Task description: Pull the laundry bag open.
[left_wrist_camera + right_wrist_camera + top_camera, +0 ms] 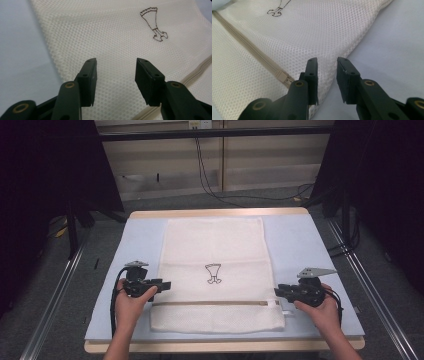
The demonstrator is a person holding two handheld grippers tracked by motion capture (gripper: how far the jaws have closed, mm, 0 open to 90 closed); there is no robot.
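Both tongs, the left gripper (166, 284) at nine o'clock and the right gripper (278, 291) at three, are waiting open beside the flat white mesh zipper bag (215, 250), still zipped shut and not yet grabbed.

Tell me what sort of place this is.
Probably a lab recording station, not a home: a blue-topped table flanked by dark curtains, metal floor rails, loose cables, and a white mesh laundry bag laid flat.
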